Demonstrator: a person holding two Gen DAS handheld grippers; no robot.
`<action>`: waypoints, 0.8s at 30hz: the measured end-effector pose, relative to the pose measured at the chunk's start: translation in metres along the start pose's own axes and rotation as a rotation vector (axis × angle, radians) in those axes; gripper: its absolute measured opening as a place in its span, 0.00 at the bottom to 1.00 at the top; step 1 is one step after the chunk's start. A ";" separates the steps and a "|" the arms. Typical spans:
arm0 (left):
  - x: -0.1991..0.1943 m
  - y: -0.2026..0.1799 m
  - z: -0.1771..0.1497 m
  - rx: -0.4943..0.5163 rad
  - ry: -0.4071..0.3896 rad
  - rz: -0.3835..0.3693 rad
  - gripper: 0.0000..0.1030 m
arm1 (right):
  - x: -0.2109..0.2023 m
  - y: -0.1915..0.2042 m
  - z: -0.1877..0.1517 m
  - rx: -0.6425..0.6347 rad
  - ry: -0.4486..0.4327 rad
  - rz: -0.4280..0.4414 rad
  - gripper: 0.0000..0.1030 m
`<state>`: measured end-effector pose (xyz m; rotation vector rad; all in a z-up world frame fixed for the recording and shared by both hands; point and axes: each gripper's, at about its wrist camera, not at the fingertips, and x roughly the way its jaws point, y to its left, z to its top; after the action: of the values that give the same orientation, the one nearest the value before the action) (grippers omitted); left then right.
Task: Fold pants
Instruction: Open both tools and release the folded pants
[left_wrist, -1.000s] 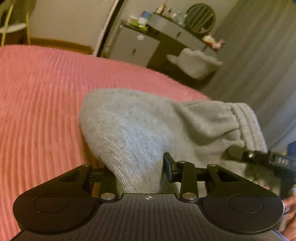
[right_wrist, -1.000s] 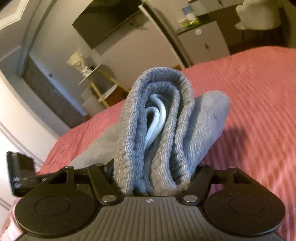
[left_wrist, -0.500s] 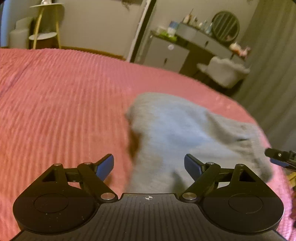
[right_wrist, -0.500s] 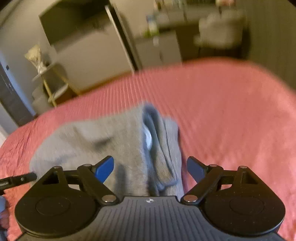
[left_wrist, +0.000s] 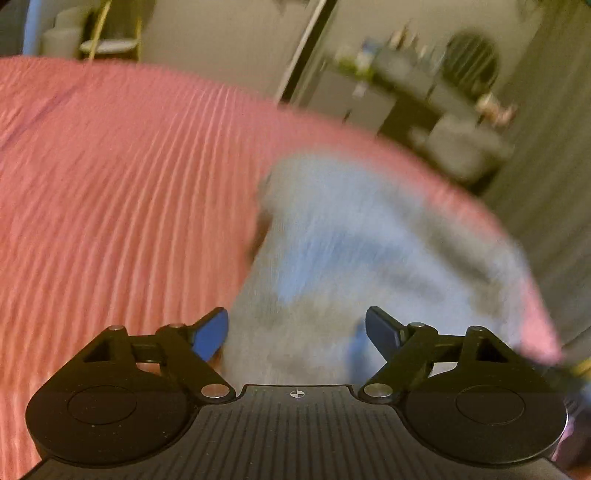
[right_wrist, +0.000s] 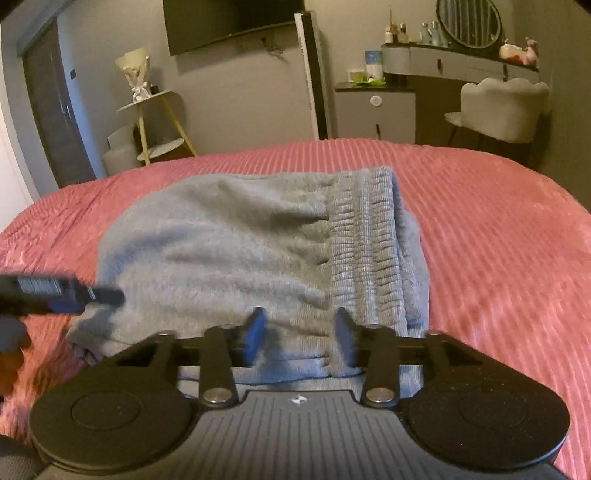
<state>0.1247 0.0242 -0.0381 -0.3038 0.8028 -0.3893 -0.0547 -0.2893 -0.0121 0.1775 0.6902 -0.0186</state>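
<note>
The grey pants (right_wrist: 221, 240) lie folded in a flat bundle on the pink ribbed bedspread (right_wrist: 498, 240), with the ribbed waistband (right_wrist: 369, 240) along their right side. My right gripper (right_wrist: 299, 328) hovers at their near edge. Its jaws are closing, with fabric below and between them but not pinched. In the blurred left wrist view the pants (left_wrist: 351, 240) sit ahead and to the right, and my left gripper (left_wrist: 295, 328) is open with its pads off the cloth. The left gripper (right_wrist: 74, 293) also shows at the pants' left edge.
The bedspread (left_wrist: 110, 184) stretches bare to the left and far side. Beyond the bed stand a dresser with a round mirror (right_wrist: 469, 22), a grey chair (right_wrist: 506, 107), a yellow-legged side table (right_wrist: 155, 107) and a wall screen (right_wrist: 232, 22).
Both grippers let go of the lifted pants and drew back. The pants now lie flat on the bed. The right jaws have narrowed since half a second ago.
</note>
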 end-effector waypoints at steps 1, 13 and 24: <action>-0.008 -0.002 0.010 -0.001 -0.041 -0.036 0.84 | -0.005 0.000 -0.005 0.018 -0.007 0.010 0.68; 0.086 -0.010 0.035 0.072 0.019 0.025 0.92 | 0.013 0.004 -0.009 0.108 -0.067 0.007 0.69; 0.068 -0.011 0.029 -0.055 0.082 0.122 1.00 | 0.008 -0.002 -0.001 0.124 -0.031 0.053 0.74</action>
<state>0.1872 -0.0126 -0.0577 -0.2901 0.9086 -0.2670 -0.0494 -0.2905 -0.0184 0.3136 0.6540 -0.0136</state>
